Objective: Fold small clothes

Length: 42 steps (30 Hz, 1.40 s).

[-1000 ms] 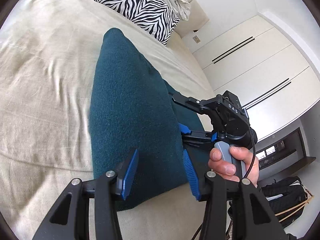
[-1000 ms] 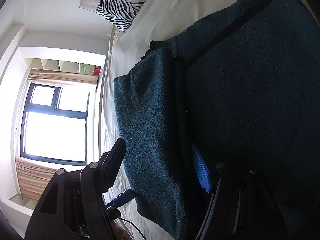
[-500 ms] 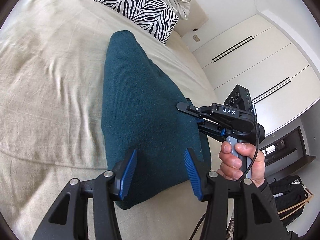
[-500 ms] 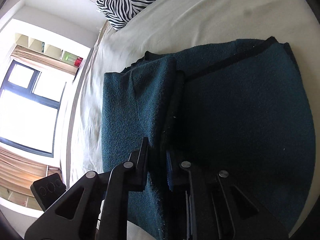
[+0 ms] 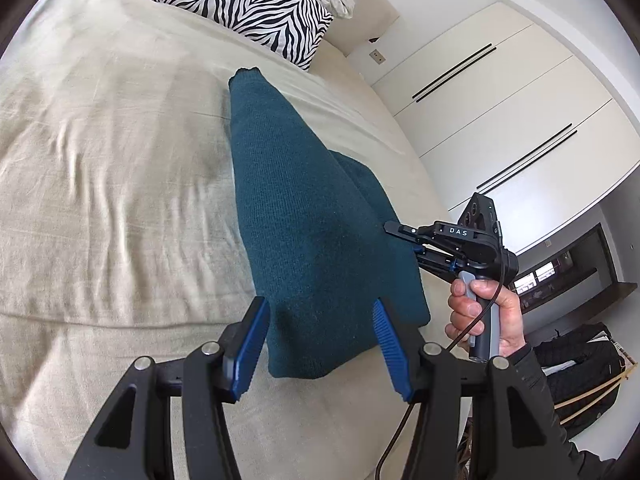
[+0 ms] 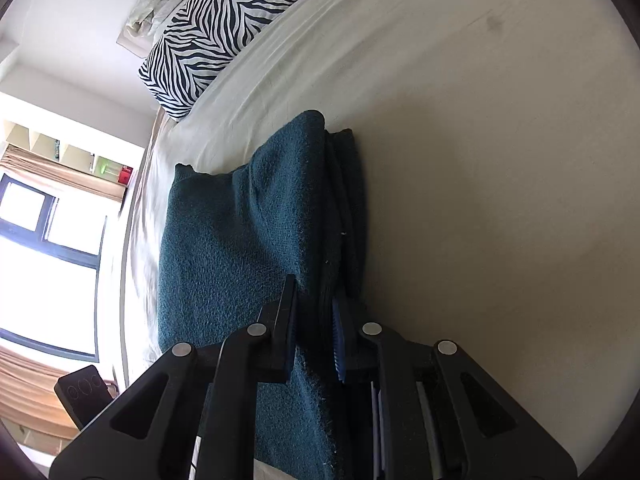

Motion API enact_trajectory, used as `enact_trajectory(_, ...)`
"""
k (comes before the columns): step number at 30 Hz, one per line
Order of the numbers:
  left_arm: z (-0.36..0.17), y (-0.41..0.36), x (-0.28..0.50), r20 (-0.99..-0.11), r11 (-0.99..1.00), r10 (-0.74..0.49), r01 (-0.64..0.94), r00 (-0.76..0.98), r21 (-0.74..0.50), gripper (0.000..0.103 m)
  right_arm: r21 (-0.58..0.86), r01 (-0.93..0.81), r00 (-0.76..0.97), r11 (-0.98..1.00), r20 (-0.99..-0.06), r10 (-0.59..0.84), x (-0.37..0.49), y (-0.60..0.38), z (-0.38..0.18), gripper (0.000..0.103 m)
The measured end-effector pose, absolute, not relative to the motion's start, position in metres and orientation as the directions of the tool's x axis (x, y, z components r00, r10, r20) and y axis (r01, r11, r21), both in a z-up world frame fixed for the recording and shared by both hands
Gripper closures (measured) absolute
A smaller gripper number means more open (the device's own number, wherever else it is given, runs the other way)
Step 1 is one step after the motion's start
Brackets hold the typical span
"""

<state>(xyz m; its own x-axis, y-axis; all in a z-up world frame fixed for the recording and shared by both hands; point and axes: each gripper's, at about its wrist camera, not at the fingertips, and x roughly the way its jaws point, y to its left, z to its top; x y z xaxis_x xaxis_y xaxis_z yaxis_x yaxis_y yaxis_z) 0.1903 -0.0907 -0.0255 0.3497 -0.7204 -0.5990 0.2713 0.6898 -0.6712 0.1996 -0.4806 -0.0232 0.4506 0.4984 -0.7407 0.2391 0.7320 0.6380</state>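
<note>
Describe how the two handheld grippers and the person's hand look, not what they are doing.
The left gripper has black triangular-cutout linkages with silver pivot pins and ribbed blue finger pads. The right gripper is black, lettered "DAS", with a grey handle and a thin black cable. The right hand gripping it is bare, with a dark sleeve.

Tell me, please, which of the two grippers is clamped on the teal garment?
The right gripper: its fingers pinch the teal knit garment's folded edge, while the left gripper stands open.
</note>
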Motion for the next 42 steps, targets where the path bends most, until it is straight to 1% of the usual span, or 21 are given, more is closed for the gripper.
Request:
enact_trajectory(2,-0.023,-0.096,0.192,-0.603,0.692,-0.719,0.281,0.345,-0.665,0.047,0.638,0.238,0.456,0.732,-0.739,0.496,0.195,-0.482,-0.021,0.090)
enact_trajectory(5,-0.016,-0.106,0.201,-0.611,0.703,-0.711,0.306,0.349,-0.642,0.047,0.612,0.244,0.440,0.752,-0.761,0.477,0.198,-0.476,-0.030,0.089)
enact_trajectory(6,-0.013,-0.111,0.202,-0.613,0.709,-0.705,0.321,0.357,-0.628,0.047,0.609,0.247,0.435,0.754,-0.765,0.475,0.212,-0.475,-0.040,0.089)
enact_trajectory(9,-0.001,-0.128,0.216,-0.625,0.731,-0.683,0.363,0.379,-0.578,0.047,0.635,0.265,0.457,0.726,-0.745,0.485,0.213,-0.479,-0.044,0.089)
enact_trajectory(15,0.016,-0.166,0.256,-0.633,0.764,-0.641,0.438,0.434,-0.474,0.047,0.635,0.234,0.458,0.736,-0.740,0.492,0.214,-0.483,-0.058,0.089)
enact_trajectory(19,0.005,-0.183,0.292,-0.673,0.805,-0.587,0.414,0.450,-0.426,0.047,0.675,0.215,0.469,0.706,-0.705,0.532,0.211,-0.488,-0.063,0.088)
enact_trajectory(23,-0.030,-0.190,0.311,-0.740,0.834,-0.534,0.397,0.409,-0.382,0.048,0.655,0.204,0.456,0.728,-0.721,0.521,0.206,-0.493,-0.053,0.085)
enact_trajectory(24,-0.034,-0.189,0.309,-0.731,0.830,-0.541,0.408,0.416,-0.381,0.048,0.630,0.221,0.462,0.745,-0.740,0.489,0.205,-0.498,-0.047,0.079)
enact_trajectory(25,-0.035,-0.189,0.307,-0.726,0.827,-0.543,0.417,0.422,-0.376,0.048,0.598,0.238,0.484,0.765,-0.756,0.441,0.204,-0.503,-0.037,0.077)
enact_trajectory(27,-0.038,-0.188,0.307,-0.727,0.825,-0.547,0.419,0.416,-0.381,0.048,0.580,0.245,0.540,0.777,-0.747,0.387,0.205,-0.510,-0.018,0.077)
enact_trajectory(29,-0.040,-0.186,0.307,-0.719,0.818,-0.561,0.410,0.410,-0.404,0.049,0.654,0.218,0.584,0.724,-0.682,0.440,0.213,-0.513,-0.007,0.075)
enact_trajectory(30,-0.042,-0.187,0.307,-0.718,0.816,-0.564,0.410,0.407,-0.408,0.049,0.693,0.192,0.587,0.695,-0.649,0.485,0.221,-0.509,-0.004,0.070)
enact_trajectory(31,-0.044,-0.187,0.306,-0.719,0.817,-0.561,0.413,0.409,-0.403,0.049,0.723,0.166,0.579,0.671,-0.622,0.527,0.232,-0.500,-0.003,0.059)
enact_trajectory(32,-0.044,-0.189,0.304,-0.722,0.821,-0.553,0.418,0.414,-0.389,0.049,0.741,0.141,0.569,0.657,-0.604,0.559,0.242,-0.489,-0.003,0.055)
enact_trajectory(33,-0.044,-0.191,0.303,-0.728,0.826,-0.543,0.421,0.419,-0.375,0.049,0.752,0.114,0.557,0.649,-0.589,0.586,0.252,-0.477,-0.003,0.054)
enact_trajectory(35,-0.045,-0.195,0.303,-0.736,0.834,-0.529,0.420,0.422,-0.358,0.049,0.773,0.083,0.514,0.629,-0.573,0.638,0.273,-0.453,-0.011,0.054)
enact_trajectory(37,-0.046,-0.196,0.304,-0.741,0.836,-0.525,0.419,0.418,-0.356,0.049,0.771,0.111,0.465,0.627,-0.598,0.653,0.289,-0.434,-0.026,0.054)
enact_trajectory(38,-0.046,-0.197,0.304,-0.744,0.836,-0.522,0.421,0.417,-0.351,0.049,0.755,0.135,0.441,0.642,-0.626,0.643,0.296,-0.427,-0.036,0.054)
enact_trajectory(39,-0.047,-0.198,0.304,-0.746,0.837,-0.520,0.423,0.416,-0.347,0.049,0.726,0.158,0.432,0.669,-0.660,0.615,0.300,-0.425,-0.044,0.059)
enact_trajectory(41,-0.048,-0.200,0.305,-0.753,0.839,-0.514,0.427,0.412,-0.339,0.049,0.724,0.179,0.454,0.666,-0.661,0.597,0.303,-0.432,-0.055,0.073)
enact_trajectory(42,-0.048,-0.201,0.305,-0.753,0.839,-0.513,0.426,0.411,-0.339,0.049,0.740,0.201,0.468,0.642,-0.648,0.601,0.302,-0.441,-0.060,0.082)
